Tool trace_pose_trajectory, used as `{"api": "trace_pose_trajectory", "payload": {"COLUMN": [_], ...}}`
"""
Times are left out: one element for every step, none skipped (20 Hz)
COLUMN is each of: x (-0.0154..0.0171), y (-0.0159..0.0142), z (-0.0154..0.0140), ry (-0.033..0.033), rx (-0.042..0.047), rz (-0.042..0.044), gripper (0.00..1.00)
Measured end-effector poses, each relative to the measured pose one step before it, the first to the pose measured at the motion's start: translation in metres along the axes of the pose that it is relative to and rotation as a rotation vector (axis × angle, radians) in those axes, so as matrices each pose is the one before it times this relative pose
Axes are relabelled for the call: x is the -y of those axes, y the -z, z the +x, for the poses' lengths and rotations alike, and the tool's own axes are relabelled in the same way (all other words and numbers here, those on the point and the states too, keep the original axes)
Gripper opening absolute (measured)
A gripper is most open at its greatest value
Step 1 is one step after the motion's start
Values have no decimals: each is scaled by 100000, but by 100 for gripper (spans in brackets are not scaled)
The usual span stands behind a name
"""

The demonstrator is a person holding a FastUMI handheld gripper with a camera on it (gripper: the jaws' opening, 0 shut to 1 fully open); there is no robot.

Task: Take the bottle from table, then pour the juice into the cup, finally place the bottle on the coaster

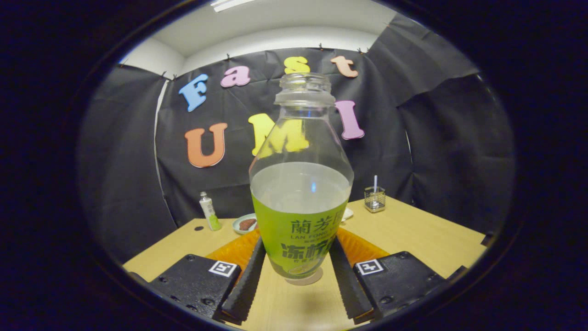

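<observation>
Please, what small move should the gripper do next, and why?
Probably lower the bottle a little onto the orange coaster: the gripper holds it upright between both fingers, its base seems slightly above the table, with the coaster right behind it.

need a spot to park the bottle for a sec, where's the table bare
Bare wood on the table between the bottle and the wire holder. Crowded on the other side: tube, small dish and orange coaster. The gripper is shut on the bottle.
</observation>
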State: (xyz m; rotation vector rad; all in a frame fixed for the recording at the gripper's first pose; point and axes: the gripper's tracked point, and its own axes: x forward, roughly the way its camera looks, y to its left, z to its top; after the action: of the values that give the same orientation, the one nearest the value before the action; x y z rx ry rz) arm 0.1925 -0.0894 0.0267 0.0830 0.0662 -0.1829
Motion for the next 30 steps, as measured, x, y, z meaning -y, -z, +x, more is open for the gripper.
{"api": "trace_pose_trajectory", "payload": {"x": [-169, -228, -471, -385, -116, -138, 6, 18, 46, -70, -62, 24, 70, 195, 41, -175, -230, -124, 32, -24, -22, -36, 17, 31, 11, -178, -155, -235, 69, 274], "y": [243, 335, 383, -164, 217, 241, 324, 463, 565, 510, 429, 470, 644, 478, 246, 147, 179, 334, 293, 185, 220, 317, 229, 189, 353, 197, 172, 144, 152, 243], "z": [782, 825, 906, 863, 896, 992, 1038, 964, 876, 806, 768, 644, 658, 616, 516, 419, 362, 391, 438, 252, 282, 280, 152, 198, 221, 117, 125, 162, 34, 161], "ry": [1608, 1419, 590, 689, 1147, 817, 992, 656, 87, -674, -511, -318, 54, 572, -357, -754, -711, -299, -2, -21, -172, -172, -34, 135, -607, -909, -1674, -1361, 317, 668], "rx": [-1999, -2182, -1942, -1581, -1559, -1694, -1798, -1792, -1648, -1199, -671, -826, -1457, -1463, -1019, -469, -769, -1068, -1021, -690, -728, -897, -676, -686, -832, -703, -841, -658, -796, -895], "rz": [-3043, -1895, -1942, -2433, -2515, -1820, -825, 47, 861, 1307, 1159, 483, -699, -1231, -1064, -580, -420, -492, -497, -137, 257, 167, -115, -133, 299, 418, 244, -138, -559, -786], "gripper": [80, 80, 80, 80, 80, 80, 80, 80, 80, 80, 80, 80, 80, 80, 81, 81, 81, 81, 81, 81, 81, 81, 81, 81, 82, 82, 82, 82, 82, 83]}}
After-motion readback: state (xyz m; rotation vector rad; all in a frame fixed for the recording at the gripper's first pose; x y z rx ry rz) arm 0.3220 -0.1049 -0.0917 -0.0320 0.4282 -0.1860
